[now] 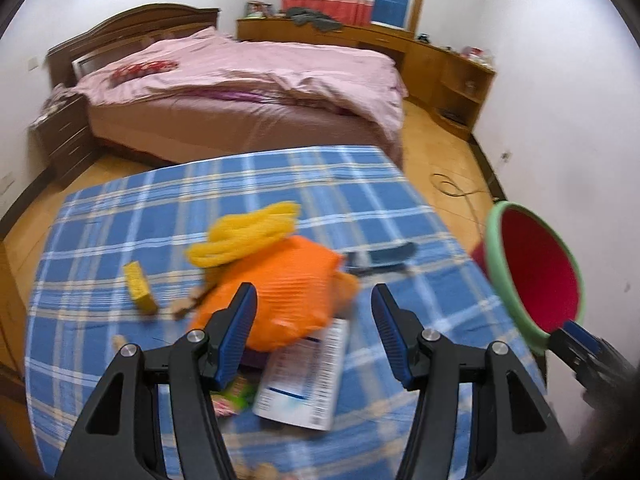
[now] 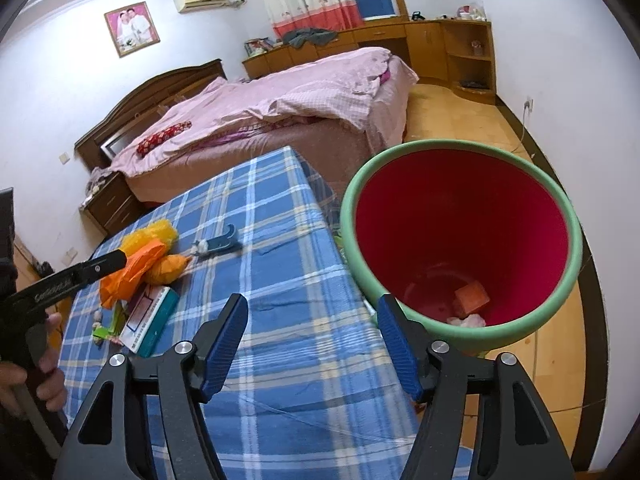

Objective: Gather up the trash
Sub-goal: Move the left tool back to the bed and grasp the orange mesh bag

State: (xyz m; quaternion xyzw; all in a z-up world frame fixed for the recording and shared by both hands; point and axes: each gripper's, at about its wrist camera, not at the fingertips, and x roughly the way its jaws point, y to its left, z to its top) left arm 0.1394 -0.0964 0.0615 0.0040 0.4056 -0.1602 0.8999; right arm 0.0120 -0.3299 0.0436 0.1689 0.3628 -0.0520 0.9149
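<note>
An orange plastic bag [image 1: 280, 292] lies on the blue plaid table [image 1: 140, 208], beside a yellow mesh bundle [image 1: 248, 236], a white and teal box [image 1: 304, 380] and a yellow sponge piece [image 1: 139, 287]. My left gripper [image 1: 314, 300] is open just above the orange bag. It also shows in the right wrist view [image 2: 120, 258], touching the bag [image 2: 132, 274]. My right gripper [image 2: 312, 308] looks open; its right finger presses the rim of the red bin with green rim [image 2: 460, 240]. The bin holds an orange scrap [image 2: 472, 298] and white paper.
A dark blue clip-like object [image 1: 384, 256] lies on the table behind the bag. Green wrappers [image 2: 108, 326] lie near the box. A bed with pink covers [image 1: 248, 80] stands beyond the table, with wooden cabinets [image 1: 440, 64] along the far wall.
</note>
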